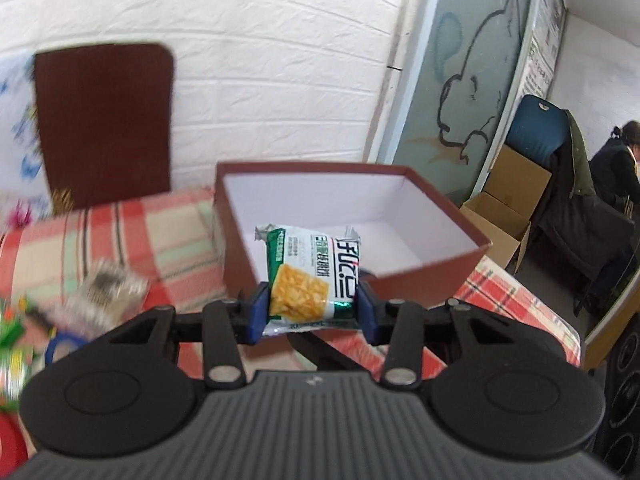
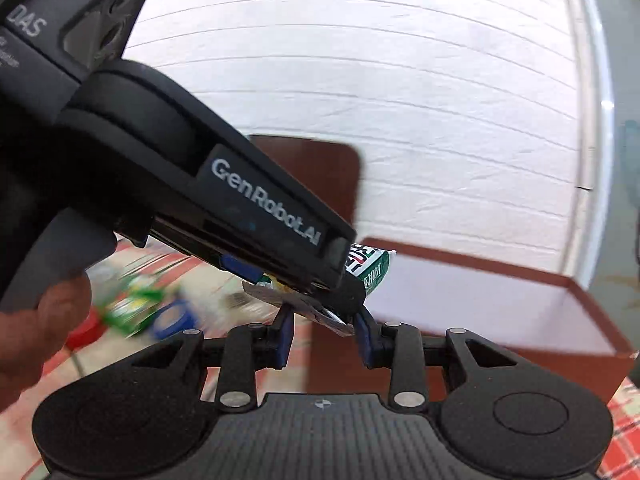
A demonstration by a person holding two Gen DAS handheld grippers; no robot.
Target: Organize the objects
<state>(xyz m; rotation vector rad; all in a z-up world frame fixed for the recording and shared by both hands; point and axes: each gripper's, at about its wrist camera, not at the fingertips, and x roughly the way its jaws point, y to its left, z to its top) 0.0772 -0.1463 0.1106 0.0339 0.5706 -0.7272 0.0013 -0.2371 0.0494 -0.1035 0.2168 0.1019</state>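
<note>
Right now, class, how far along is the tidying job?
Done: nothing shows in the brown box so far. In hand: the left gripper clamps a cracker packet in front of the box. Left: blurred items on the checked cloth are not yet boxed.

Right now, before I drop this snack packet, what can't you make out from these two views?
- Left wrist: the pile left of the box is motion-blurred; items unidentifiable.
- Left wrist: the box floor nearest the camera is hidden by the snack packet and the box's own front wall.
- Right wrist: the left claw's body covers most of the packet; whether the right claw touches it is unclear.
</note>
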